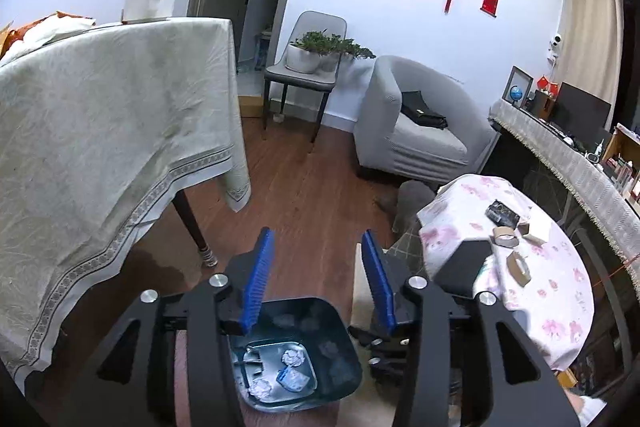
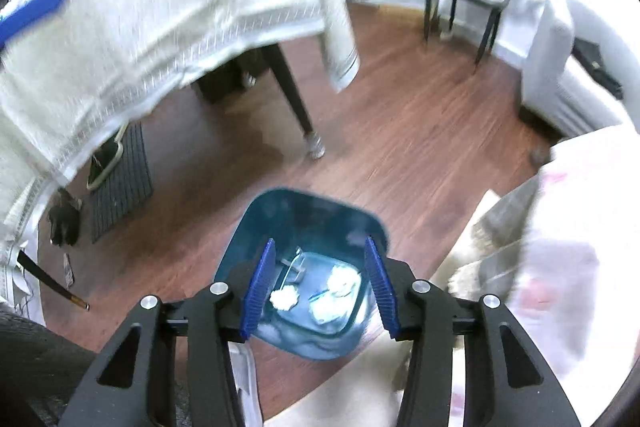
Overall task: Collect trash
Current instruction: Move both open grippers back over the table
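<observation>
A blue trash bin (image 1: 340, 359) stands on the wooden floor, right below both grippers. Several crumpled white paper balls (image 1: 292, 357) lie on its bottom, and they show again as paper balls (image 2: 342, 281) in the right wrist view. My left gripper (image 1: 317, 239) hangs above the bin's far rim, open, with only floor between its blue pads. My right gripper (image 2: 320, 241) is over the bin (image 2: 308, 203) mouth, also open and holding nothing. One blue pad (image 2: 36, 11) of the left gripper shows blurred at the upper left of the right wrist view.
A table under a pale cloth (image 1: 100, 147) fills the left, its dark leg (image 1: 192, 223) near the bin. At right a small table with a floral cloth (image 1: 560, 287) carries tape rolls (image 1: 504, 237). Beyond it stand a grey armchair (image 1: 412, 131) and a chair with plants (image 1: 308, 67). A dark mat (image 2: 120, 179) lies under the big table.
</observation>
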